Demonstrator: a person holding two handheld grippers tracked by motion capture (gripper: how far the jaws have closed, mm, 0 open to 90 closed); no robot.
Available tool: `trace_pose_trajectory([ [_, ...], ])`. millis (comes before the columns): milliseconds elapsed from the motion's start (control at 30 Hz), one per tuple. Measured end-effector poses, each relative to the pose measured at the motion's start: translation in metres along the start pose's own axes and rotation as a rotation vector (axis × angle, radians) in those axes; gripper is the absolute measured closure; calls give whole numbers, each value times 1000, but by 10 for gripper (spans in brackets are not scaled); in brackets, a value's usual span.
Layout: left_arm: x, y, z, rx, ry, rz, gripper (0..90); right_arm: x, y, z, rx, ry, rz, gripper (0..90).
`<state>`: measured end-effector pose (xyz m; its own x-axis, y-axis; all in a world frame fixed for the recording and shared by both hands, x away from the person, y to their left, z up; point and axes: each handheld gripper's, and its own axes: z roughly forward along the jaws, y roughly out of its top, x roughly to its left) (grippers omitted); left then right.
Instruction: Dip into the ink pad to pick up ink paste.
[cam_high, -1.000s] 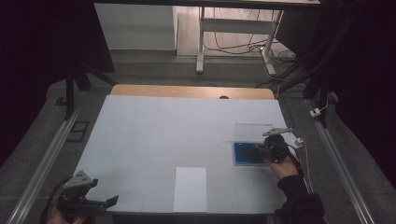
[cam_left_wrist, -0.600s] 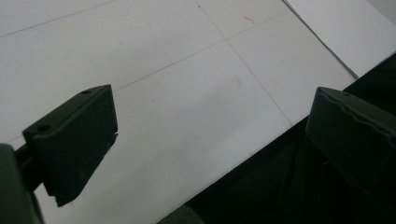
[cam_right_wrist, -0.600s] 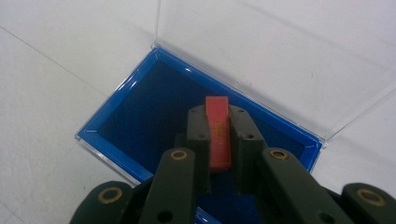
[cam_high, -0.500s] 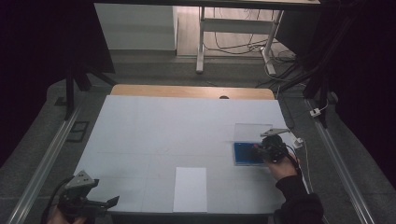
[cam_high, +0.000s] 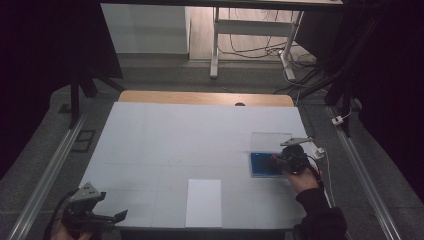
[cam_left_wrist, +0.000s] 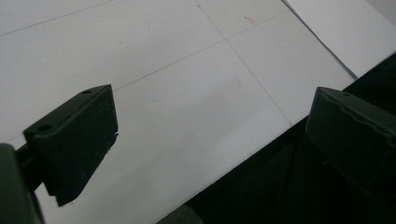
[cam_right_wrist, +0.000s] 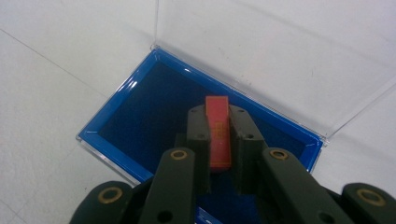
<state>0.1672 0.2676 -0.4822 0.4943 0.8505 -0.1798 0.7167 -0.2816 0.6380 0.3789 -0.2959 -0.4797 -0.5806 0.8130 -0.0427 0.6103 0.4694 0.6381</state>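
Note:
A shallow blue box (cam_high: 263, 164) (cam_right_wrist: 140, 121) with a clear lid (cam_high: 270, 141) (cam_right_wrist: 280, 56) swung open behind it lies at the right of the white table (cam_high: 190, 145). My right gripper (cam_high: 276, 162) (cam_right_wrist: 218, 112) hovers over the box's dark lining, shut on a thin red strip (cam_right_wrist: 218, 130) that stands on edge between its jaws. At the table's near left corner my left gripper (cam_high: 120, 216) (cam_left_wrist: 210, 135) is open with nothing between its fingers, hanging over the table's front edge.
A white sheet of paper (cam_high: 204, 202) (cam_left_wrist: 345, 32) lies flat near the front edge, between the two hands. A wooden strip (cam_high: 200, 97) runs along the table's far edge. Metal rails (cam_high: 47, 175) flank both sides.

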Motion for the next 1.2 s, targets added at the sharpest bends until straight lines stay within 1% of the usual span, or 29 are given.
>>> trace_pose_trajectory([
  [67, 0, 0, 0, 0, 0, -3, 27, -1, 0, 0, 1, 5, 5, 807],
  [167, 1, -1, -1, -2, -3, -9, 28, 0, 1, 0, 5, 3, -11, 804],
  [267, 1, -1, -1, -4, -3, -12, 27, -1, 2, -1, 2, 2, -1, 803],
  [367, 1, -1, -1, -2, -1, -12, 28, 0, 4, -8, -30, -5, 2, 802],
  [433, 1, -2, -1, -2, -2, -13, 28, 1, 6, -12, -54, 5, 6, 802],
  [500, 1, -2, -1, -2, -2, -13, 28, 3, 7, -16, -72, 10, -1, 802],
  [600, 1, -2, -1, -3, -2, -11, 28, 5, 8, -21, -80, 17, -27, 802],
  [767, 0, -1, -1, -3, -2, -10, 28, 7, 10, -26, -101, 23, -19, 802],
  [933, 0, -1, -1, -2, -1, -8, 28, 10, 11, -22, -94, 37, -20, 802],
  [1033, 0, -1, -1, -2, 0, -7, 28, 14, 11, -15, -69, 52, -43, 803],
  [1200, 0, -1, -1, -3, -1, -6, 28, 16, 11, -8, -46, 56, -55, 803],
])
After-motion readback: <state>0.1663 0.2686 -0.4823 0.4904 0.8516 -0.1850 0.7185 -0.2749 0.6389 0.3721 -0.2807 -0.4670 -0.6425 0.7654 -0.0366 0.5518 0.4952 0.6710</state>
